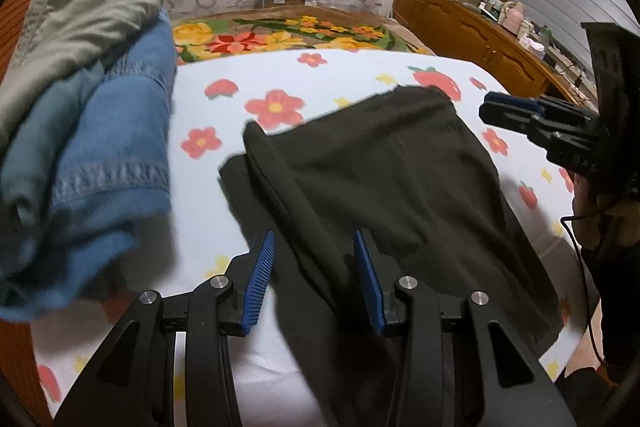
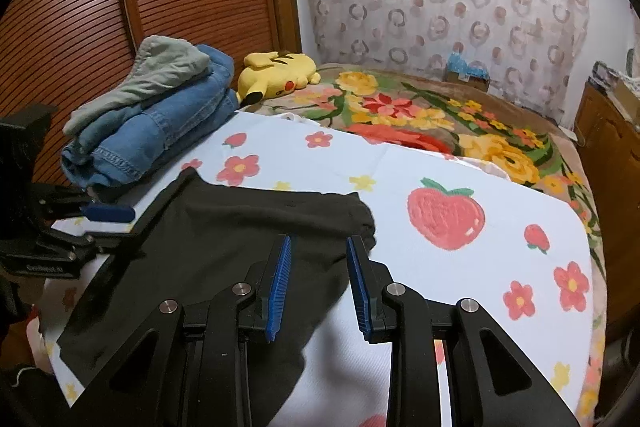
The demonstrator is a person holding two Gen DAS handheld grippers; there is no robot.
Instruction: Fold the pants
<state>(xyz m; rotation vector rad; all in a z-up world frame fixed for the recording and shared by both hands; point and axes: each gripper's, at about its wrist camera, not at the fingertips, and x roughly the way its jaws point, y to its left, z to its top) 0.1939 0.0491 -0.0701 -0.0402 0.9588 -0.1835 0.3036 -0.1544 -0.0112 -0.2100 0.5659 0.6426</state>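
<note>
**Operator:** Where did the black pants lie, and in what condition?

**Technician:** They lay spread on the white flowered sheet, near its front edge, with one long seamed edge turned up as a ridge on the side toward the folded stack. By my judgement they were already doubled leg over leg, since only one leg-width of cloth showed.

**Operator:** State of the left gripper?

**Technician:** Its jaws stood apart and held nothing. It hovered over the near part of the pants, beside the ridge, probably so that edge could be taken.

**Operator:** And the right gripper?

**Technician:** Likewise parted and empty, above the cloth close to the far rounded end of the garment.

**Operator:** Why was the stack set aside?

**Technician:** The grey-green garment rested on the denim at the sheet's left border, likely to leave working room. The yellow plush toy lay behind it on the floral blanket.
</note>
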